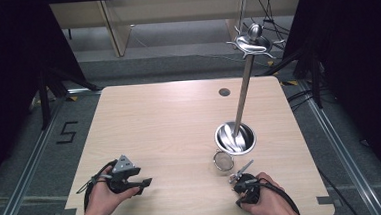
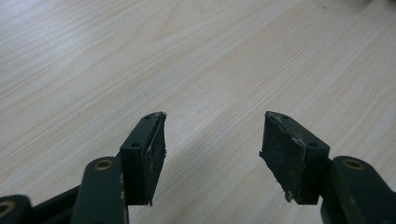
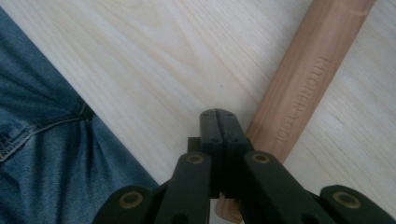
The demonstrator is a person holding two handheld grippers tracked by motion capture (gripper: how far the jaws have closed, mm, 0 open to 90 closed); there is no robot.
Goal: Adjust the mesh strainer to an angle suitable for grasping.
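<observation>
While both of the person's hands rest near the front edge of a pale wooden table (image 1: 169,119), each holds a black two-jaw gripper. The left gripper (image 1: 145,182) lies at the front left, a grey three-cornered plate on top, its tips pointing right. In the left gripper view its jaws stand well apart, with bare wood grain between the worn pads (image 2: 152,149).

The right gripper (image 1: 234,179) sits at the front right. In the right gripper view its jaws are pressed together with nothing visible between them. Just beside them lies a wooden handle (image 3: 303,88) with lettering pressed into it, running diagonally across the table. Blue denim (image 3: 42,154) shows beyond the table edge at the left of that view.

In the high view, a small mesh strainer (image 1: 223,160) lies just ahead of the right gripper. Behind it stands a shiny metal bowl (image 1: 235,138), from which a tall metal pole (image 1: 243,94) rises, leaning slightly right, topped by a hooked metal cap (image 1: 254,39). A dark round hole (image 1: 224,92) marks the far tabletop.
</observation>
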